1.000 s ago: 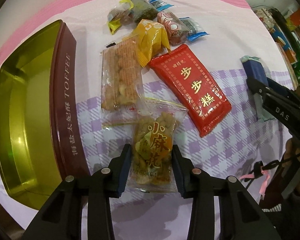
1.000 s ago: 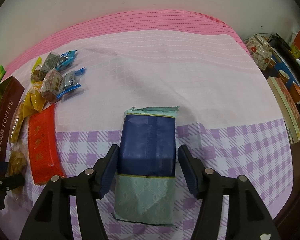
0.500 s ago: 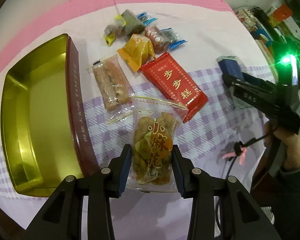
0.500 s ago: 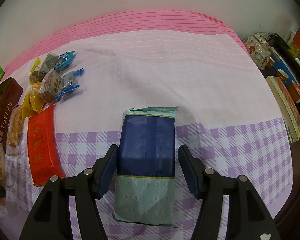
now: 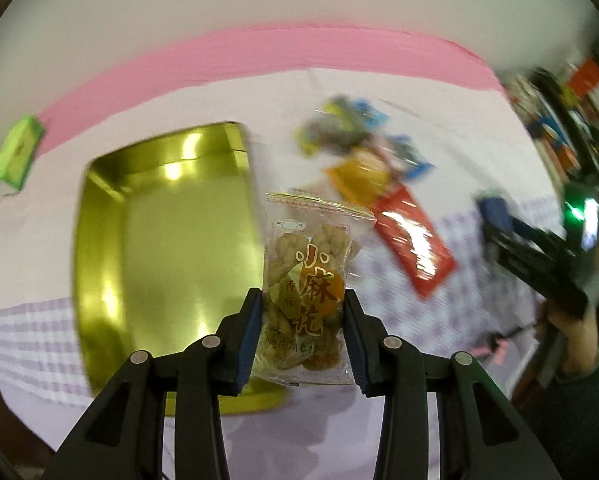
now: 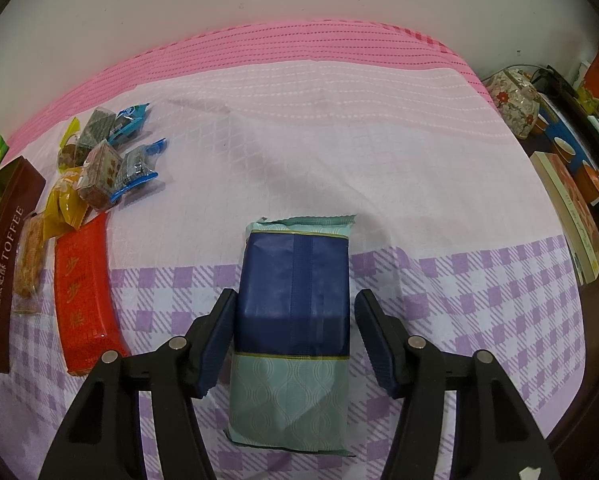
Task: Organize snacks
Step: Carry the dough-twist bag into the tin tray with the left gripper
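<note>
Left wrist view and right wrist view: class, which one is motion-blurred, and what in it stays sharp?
Left wrist view: the gold tin and red packet smear, while the gripped clear snack bag stays crisp. Right wrist view: sharp throughout, including the blue packet.

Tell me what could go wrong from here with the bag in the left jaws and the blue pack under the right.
1. The left gripper pinches only the lower end of the twist bag; the slick film could slip before it reaches the tin.
2. The tin's wall lies just beside the bag, so a low swing might snag it.
3. The right gripper straddles the blue pack with a gap at one pad; closing off-centre may skew it.
</note>
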